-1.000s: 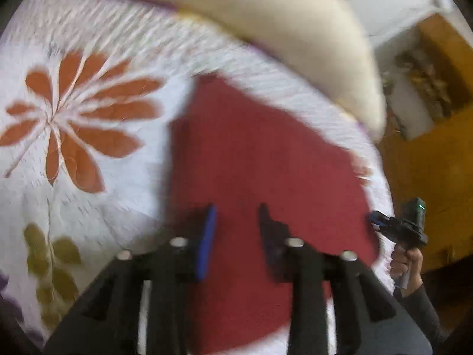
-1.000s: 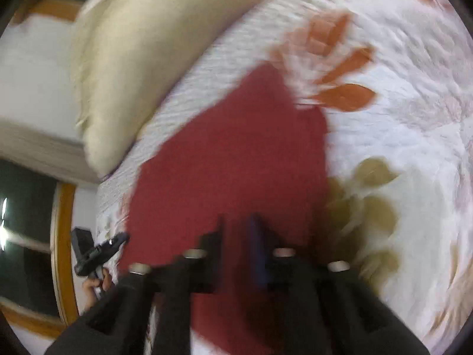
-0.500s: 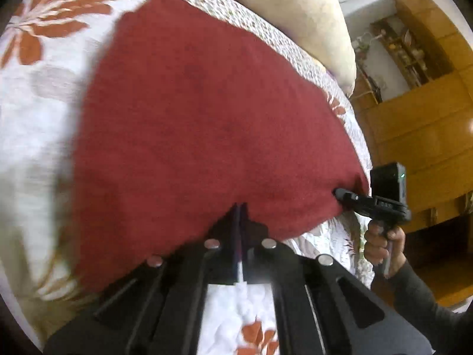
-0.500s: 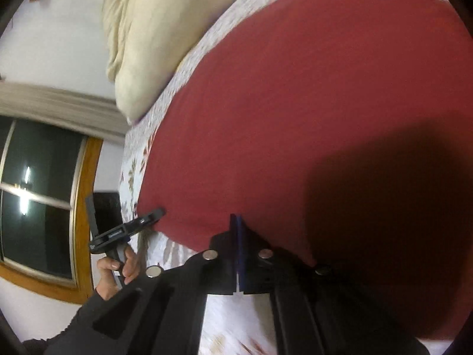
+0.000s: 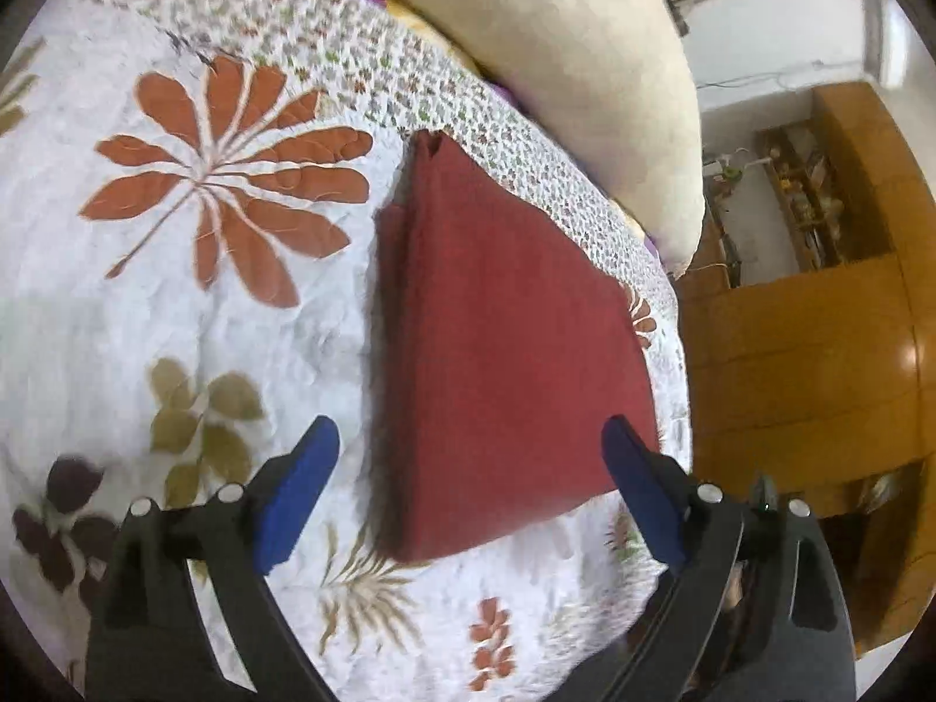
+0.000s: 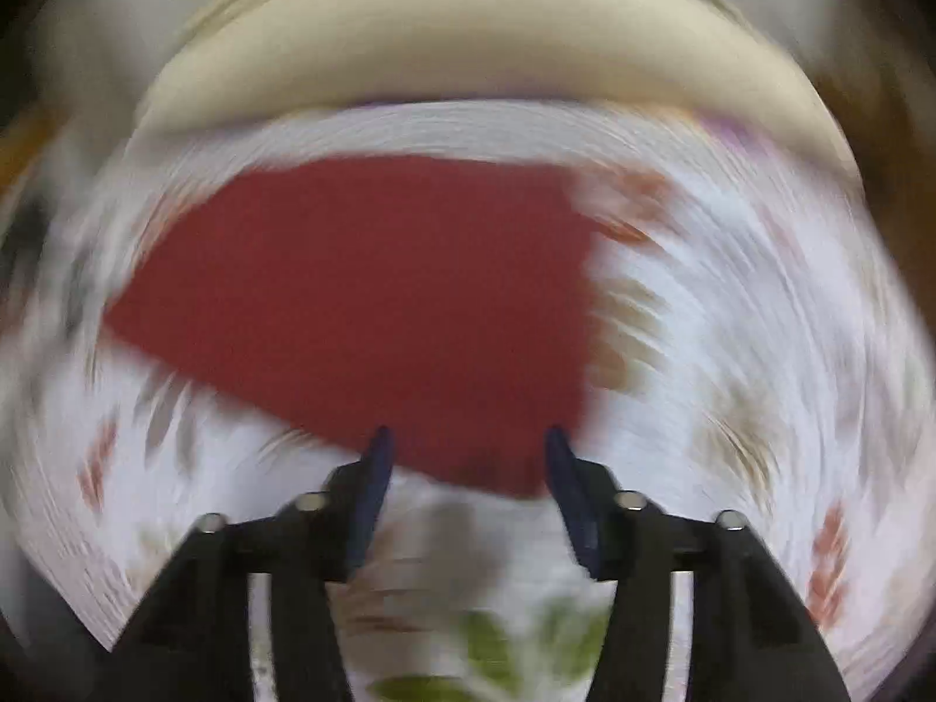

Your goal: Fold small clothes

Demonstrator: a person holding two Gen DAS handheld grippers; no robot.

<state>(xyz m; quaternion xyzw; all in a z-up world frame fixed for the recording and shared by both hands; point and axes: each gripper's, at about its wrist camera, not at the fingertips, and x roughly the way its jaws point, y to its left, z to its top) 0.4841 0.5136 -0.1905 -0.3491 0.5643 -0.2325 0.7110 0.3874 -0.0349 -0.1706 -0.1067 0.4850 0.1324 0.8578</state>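
Both hand-held grippers, left (image 5: 471, 471) and right (image 6: 465, 456), pinched shut half a second ago, now gape empty; red cloth (image 5: 503, 345) lies folded at twelve o'clock on the bed (image 5: 175, 316), fold released

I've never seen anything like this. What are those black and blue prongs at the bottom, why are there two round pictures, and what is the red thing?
There is no robot: a person holds a two-finger gripper in each hand, with a wide-angle camera on each. One picture looks along the left gripper, the other, blurred by motion, along the right gripper. The blue prongs are their fingers; both grippers are open and hold nothing. The red thing is a folded red cloth lying on a flowered bedspread, with a cream pillow behind it.
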